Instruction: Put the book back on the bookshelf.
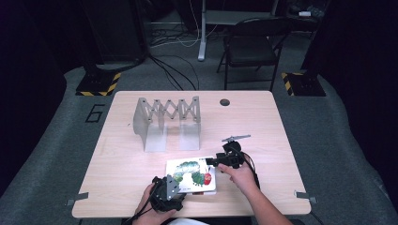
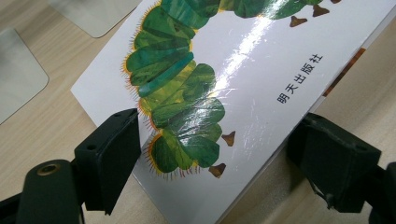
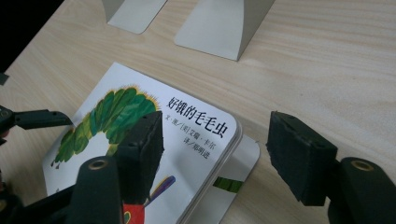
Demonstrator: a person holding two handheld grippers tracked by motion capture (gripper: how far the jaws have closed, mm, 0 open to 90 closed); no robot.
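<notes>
glossy board book (image 1: 191, 175) flat, wood-grain table (image 1: 141, 154) | both tongs wide, straddling its edges

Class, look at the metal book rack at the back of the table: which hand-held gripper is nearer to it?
Right. The right hand-held gripper is at the book's far right corner, just in front of the rack. The left hand-held gripper is at the book's near left edge, farther off.

caterpillar book (image 1: 191, 175), flat, table's near edge

Glossy paper book (image 2: 252, 65) on smooth pale wood table (image 1: 263, 122).
</notes>
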